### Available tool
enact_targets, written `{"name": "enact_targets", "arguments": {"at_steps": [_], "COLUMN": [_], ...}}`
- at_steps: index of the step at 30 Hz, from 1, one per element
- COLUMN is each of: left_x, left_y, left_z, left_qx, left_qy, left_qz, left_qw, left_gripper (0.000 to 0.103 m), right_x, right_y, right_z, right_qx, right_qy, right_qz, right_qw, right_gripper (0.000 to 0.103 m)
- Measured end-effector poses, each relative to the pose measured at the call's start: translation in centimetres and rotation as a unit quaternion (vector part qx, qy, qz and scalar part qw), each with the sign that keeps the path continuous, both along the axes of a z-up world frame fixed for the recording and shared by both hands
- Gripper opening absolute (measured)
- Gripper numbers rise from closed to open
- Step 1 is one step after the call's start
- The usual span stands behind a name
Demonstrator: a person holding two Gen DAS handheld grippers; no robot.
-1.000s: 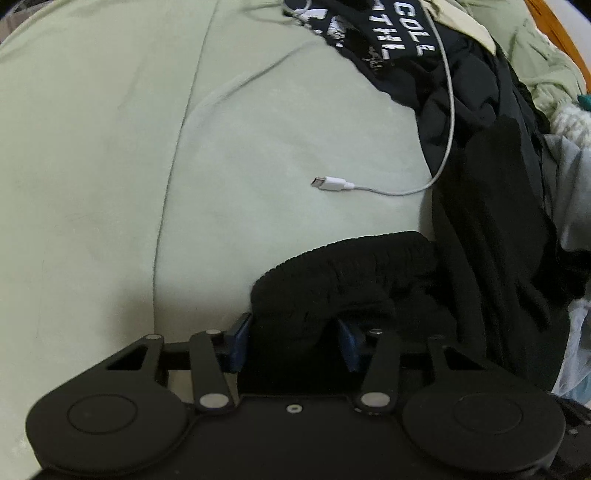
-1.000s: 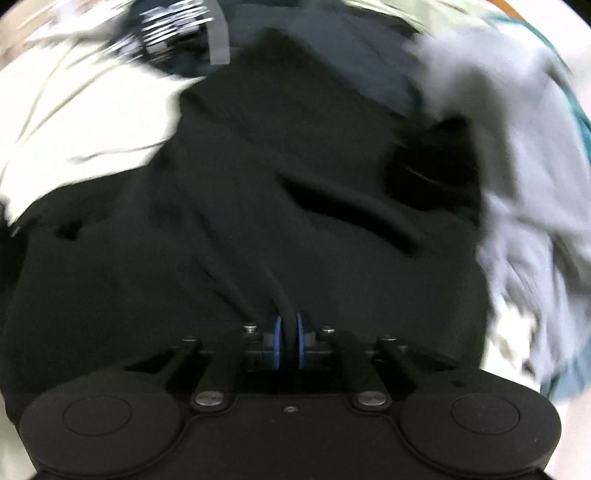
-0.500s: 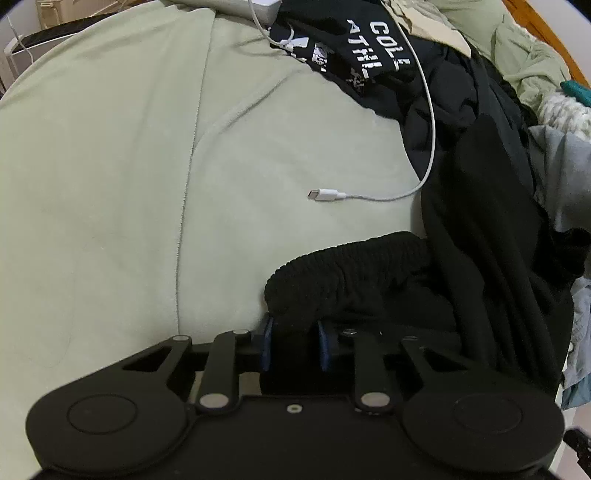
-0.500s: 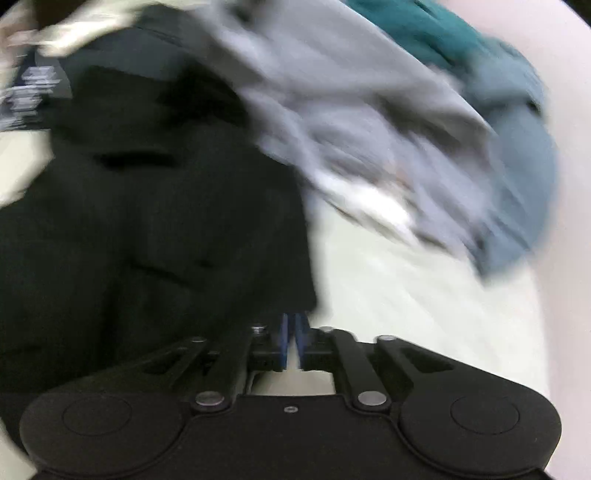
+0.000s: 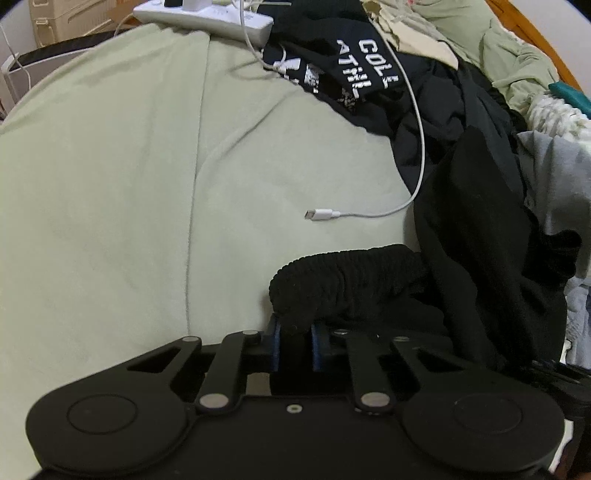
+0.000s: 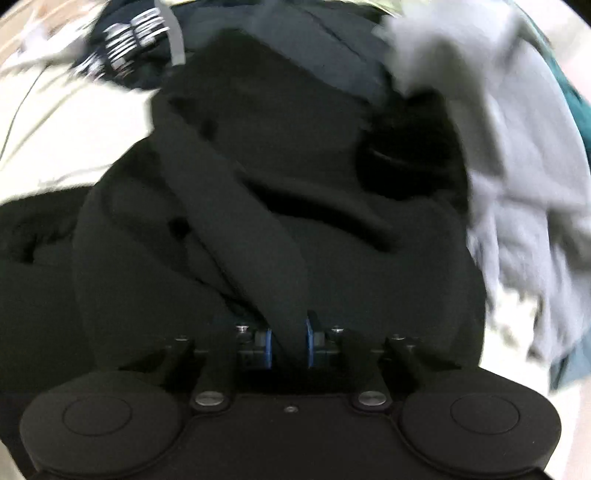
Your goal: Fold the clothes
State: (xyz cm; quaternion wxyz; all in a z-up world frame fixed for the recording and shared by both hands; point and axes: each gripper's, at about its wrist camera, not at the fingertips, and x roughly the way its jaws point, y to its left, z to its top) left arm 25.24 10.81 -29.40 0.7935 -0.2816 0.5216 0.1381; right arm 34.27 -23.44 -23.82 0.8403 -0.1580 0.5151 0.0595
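Note:
A black garment with a ribbed elastic waistband (image 5: 347, 273) lies on a pale green bed sheet (image 5: 110, 184). My left gripper (image 5: 294, 341) is shut on the waistband's left end, low at the near edge. In the right wrist view, which is blurred, my right gripper (image 6: 289, 345) is shut on a thick fold of the same black cloth (image 6: 258, 229), which spreads up and away from the jaws.
A white charging cable (image 5: 369, 213) lies on the sheet, running to a power strip (image 5: 207, 16) at the back. A black printed shirt (image 5: 351, 70), grey clothes (image 6: 517, 166) and green and teal items are piled on the right.
My left gripper closed from open onto the waistband and pulled back. My right gripper swung right and back again, and now holds a thicker fold of black cloth.

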Motion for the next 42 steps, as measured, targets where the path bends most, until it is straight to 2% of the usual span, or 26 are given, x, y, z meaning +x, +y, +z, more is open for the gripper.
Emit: {"name": "enact_targets", "arguments": {"at_steps": [1,7,9,12,14,19,20,21,23,24,25,27,29,30,32,33,35,36,39,42], "left_x": [-0.2,-2.7,-3.5,-5.2,-5.7,-7.5,-7.7,-7.9,-8.1,-8.2,-8.3,-8.4,-8.5,-8.5,-8.6,-8.6,-8.6,-8.6,-8.5,-8.3], "left_y": [0.0,-0.4,-0.5,-0.8,-1.0,-1.9,-2.0,-2.1,-2.3,-2.3,-2.3,-2.2,-2.2,-2.2,-2.2,-2.2,-2.0,-1.9,-1.6,-1.3], "left_z": [0.3,3.3,4.2,5.8,6.4,7.6,7.7,7.6,7.5,7.5,7.5,7.4,7.4,7.4,7.3,7.2,7.0,6.8,6.5,6.3], "left_qx": [0.003,0.031,0.036,0.04,0.041,0.045,0.044,0.045,0.043,0.042,0.04,0.034,0.03,0.029,0.026,0.024,0.019,0.017,0.011,0.008], "left_qy": [-0.003,-0.017,-0.017,-0.02,-0.02,-0.025,-0.024,-0.024,-0.025,-0.026,-0.027,-0.03,-0.037,-0.04,-0.04,-0.039,-0.037,-0.035,-0.032,-0.029], "left_qz": [-0.002,-0.013,-0.015,-0.007,-0.006,-0.015,-0.018,-0.02,-0.023,-0.022,-0.02,-0.014,-0.01,-0.009,-0.008,-0.007,-0.003,-0.001,0.005,0.007], "left_qw": [1.0,0.9993,0.9991,0.999,0.9989,0.9986,0.9986,0.9985,0.9985,0.9985,0.9986,0.9989,0.9988,0.9987,0.9988,0.9989,0.9991,0.9992,0.9994,0.9995], "left_gripper": [0.013,0.012,0.012,0.012,0.012,0.012,0.012,0.012,0.012,0.012,0.012,0.012,0.012,0.012,0.012,0.012,0.012,0.012,0.012,0.012], "right_x": [0.1,0.4,-1.3,-4.5,-6.3,-11.6,-12.4,-12.7,-12.6,-12.2,-11.5,-9.6,-7.2,-5.9,-2.7,-1.1,2.8,3.9,6.3,7.8], "right_y": [-0.6,-4.3,-6.8,-11.6,-14.3,-19.5,-20.1,-20.3,-19.6,-18.5,-17.2,-13.6,-9.8,-8.0,-4.0,-2.0,3.9,6.2,12.5,18.6], "right_z": [0.2,1.3,2.9,4.6,4.6,1.9,1.3,0.9,0.3,0.5,1.0,2.5,4.5,5.6,7.8,8.3,7.8,7.3,4.2,0.0], "right_qx": [-0.004,-0.026,-0.041,-0.06,-0.08,-0.139,-0.148,-0.143,-0.127,-0.126,-0.126,-0.128,-0.113,-0.098,-0.023,0.025,0.13,0.161,0.191,0.17], "right_qy": [-0.001,-0.008,-0.014,-0.002,0.016,0.088,0.1,0.109,0.126,0.121,0.11,0.075,0.037,0.016,-0.026,-0.026,0.003,0.02,0.077,0.139], "right_qz": [-0.011,-0.078,-0.12,-0.203,-0.246,-0.318,-0.324,-0.318,-0.286,-0.26,-0.224,-0.133,-0.051,-0.02,0.056,0.098,0.196,0.226,0.29,0.354], "right_qw": [1.0,0.997,0.992,0.977,0.966,0.934,0.929,0.931,0.941,0.95,0.96,0.98,0.992,0.995,0.998,0.995,0.972,0.961,0.935,0.909], "right_gripper": [0.007,0.006,0.006,0.005,0.005,0.006,0.007,0.011,0.023,0.037,0.045,0.046,0.047,0.051,0.066,0.074,0.074,0.074,0.074,0.074]}}
